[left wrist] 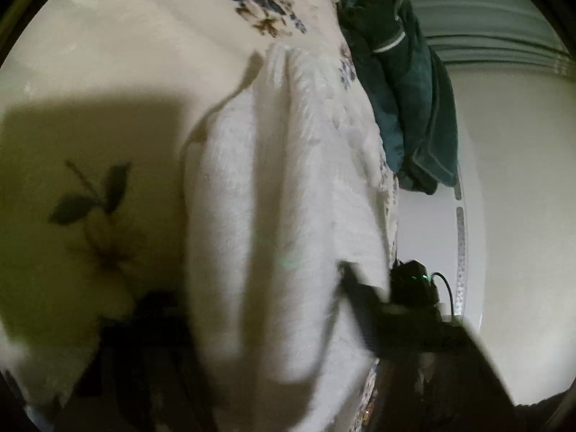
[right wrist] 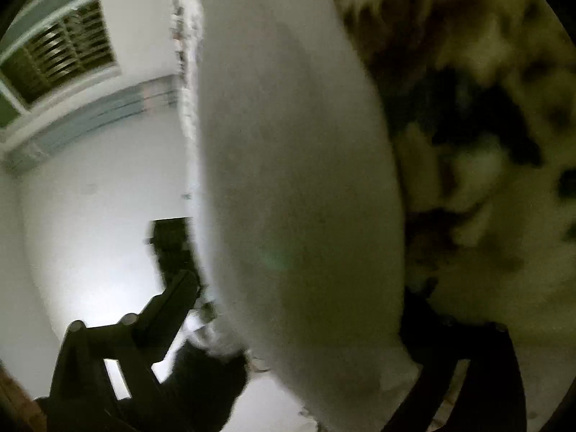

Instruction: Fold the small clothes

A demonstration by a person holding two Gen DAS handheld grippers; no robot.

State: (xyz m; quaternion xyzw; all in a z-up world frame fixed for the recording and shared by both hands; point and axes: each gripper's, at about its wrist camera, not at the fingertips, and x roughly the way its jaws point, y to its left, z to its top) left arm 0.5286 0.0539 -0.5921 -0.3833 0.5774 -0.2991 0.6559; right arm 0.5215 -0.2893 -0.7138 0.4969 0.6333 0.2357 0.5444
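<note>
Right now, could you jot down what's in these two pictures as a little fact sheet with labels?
Main item: fluffy white cloth, hanging in long folds close to both cameras
Left claw: dark fingers on either side of the white cloth; grip too blurred to judge
Right claw: fingers on either side of the same cloth; closure unclear
Surface: floral bedspread
Other cloth: dark teal garment, bunched at the bedspread's edge
Picture quality: dim, blurred

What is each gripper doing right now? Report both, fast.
Left gripper: white fluffy cloth between its fingers; appears shut on it.
Right gripper: same white cloth between its fingers; appears shut on it.
</note>
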